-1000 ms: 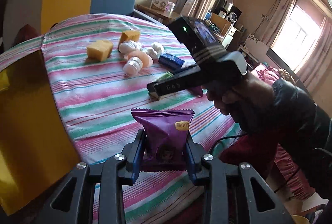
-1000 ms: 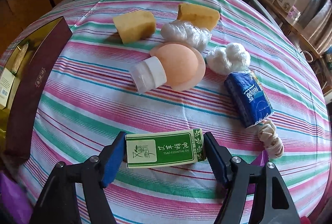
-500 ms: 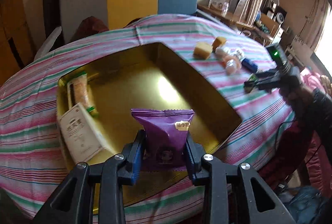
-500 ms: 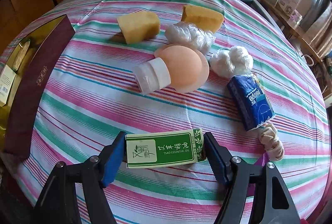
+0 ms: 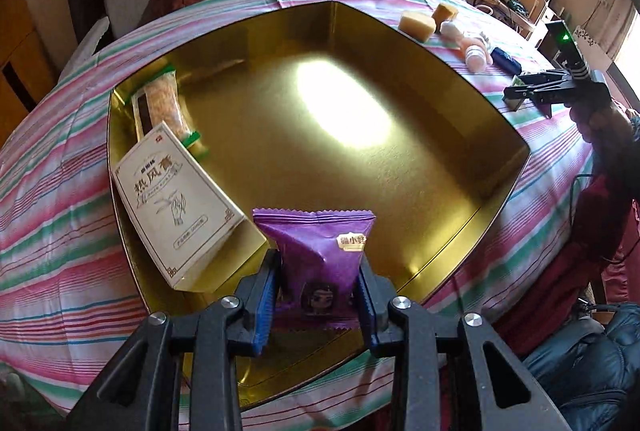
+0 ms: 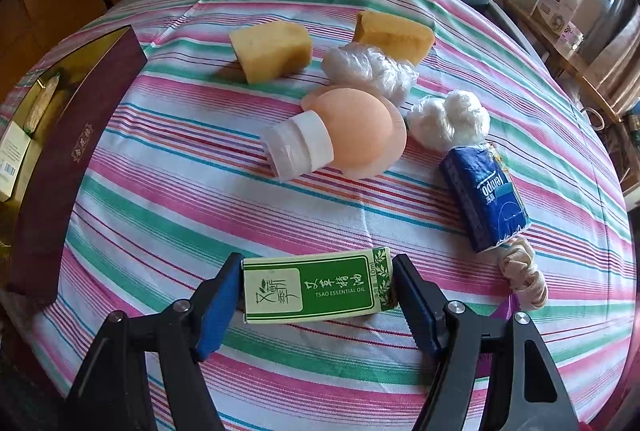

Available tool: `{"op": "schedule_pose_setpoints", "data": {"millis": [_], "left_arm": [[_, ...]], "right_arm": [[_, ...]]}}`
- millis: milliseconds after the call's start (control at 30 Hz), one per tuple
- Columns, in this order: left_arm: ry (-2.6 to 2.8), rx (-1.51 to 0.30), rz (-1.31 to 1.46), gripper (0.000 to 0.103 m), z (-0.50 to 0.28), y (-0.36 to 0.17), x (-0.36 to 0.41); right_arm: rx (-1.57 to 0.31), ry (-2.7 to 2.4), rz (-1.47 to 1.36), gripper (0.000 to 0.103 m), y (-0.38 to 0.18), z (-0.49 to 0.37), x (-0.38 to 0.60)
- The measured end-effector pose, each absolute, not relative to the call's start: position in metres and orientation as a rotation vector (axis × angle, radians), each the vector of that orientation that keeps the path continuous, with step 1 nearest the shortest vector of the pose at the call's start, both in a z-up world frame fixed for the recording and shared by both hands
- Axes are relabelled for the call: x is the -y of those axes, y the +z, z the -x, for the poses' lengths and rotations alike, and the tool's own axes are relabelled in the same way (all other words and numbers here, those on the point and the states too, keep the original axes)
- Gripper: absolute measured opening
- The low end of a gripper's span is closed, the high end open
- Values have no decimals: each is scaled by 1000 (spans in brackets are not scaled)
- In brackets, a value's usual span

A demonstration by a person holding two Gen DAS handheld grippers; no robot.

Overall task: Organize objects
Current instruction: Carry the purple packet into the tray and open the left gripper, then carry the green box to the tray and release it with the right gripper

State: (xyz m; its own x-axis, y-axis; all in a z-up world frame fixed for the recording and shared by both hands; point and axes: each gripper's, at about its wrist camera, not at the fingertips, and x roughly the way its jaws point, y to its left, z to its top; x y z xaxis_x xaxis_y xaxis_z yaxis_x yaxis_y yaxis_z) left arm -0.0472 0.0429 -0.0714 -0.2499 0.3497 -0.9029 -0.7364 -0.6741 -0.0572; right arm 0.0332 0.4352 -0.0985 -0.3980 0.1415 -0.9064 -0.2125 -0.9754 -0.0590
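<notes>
1. Purple snack bag (image 5: pixel 320 263) sits pinched between the jaws of the left gripper (image 5: pixel 318 305), which squeeze its sides.
2. It hangs over the near edge of a big gold tray (image 5: pixel 472 167) on the tabletop (image 5: pixel 60 231) with a striped cloth.
3. Inside the tray, on the left, lie a white box (image 5: pixel 176 207) and a long snack pack (image 5: pixel 166 103) just behind it.
4. The right gripper (image 6: pixel 320 291) has its jaws at both ends of a green box (image 6: pixel 318 285). They hold it just above the cloth.
5. Past the green box lie a peach bottle (image 6: pixel 348 131) with a white cap, two yellow sponges (image 6: pixel 272 49), two white plastic wads (image 6: pixel 368 67), a blue tissue pack (image 6: pixel 486 199) and a cream hair tie (image 6: pixel 522 271).
6. The tray's dark red side (image 6: pixel 68 159) shows at the left of the right camera view.
</notes>
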Motion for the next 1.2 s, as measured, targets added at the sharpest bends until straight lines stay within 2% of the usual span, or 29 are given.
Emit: {"op": "schedule_pose_setpoints", "data": {"millis": [333, 600, 933, 1100, 1200], "left_arm": [[2015, -465, 1336, 36, 59, -80, -36], [2079, -434, 1306, 36, 55, -64, -25], [2334, -139, 1158, 36, 31, -15, -5], [2440, -143, 1090, 36, 19, 0, -8], [2464, -143, 1069, 36, 17, 2, -8]], "right_arm": [[-98, 2462, 1586, 74, -99, -33, -436], [-101, 2463, 1586, 74, -99, -33, -436], [-125, 2443, 1550, 74, -95, -33, -436], [-232, 2537, 1419, 74, -59, -35, -418], [-183, 2674, 1346, 74, -24, -30, -378]]}}
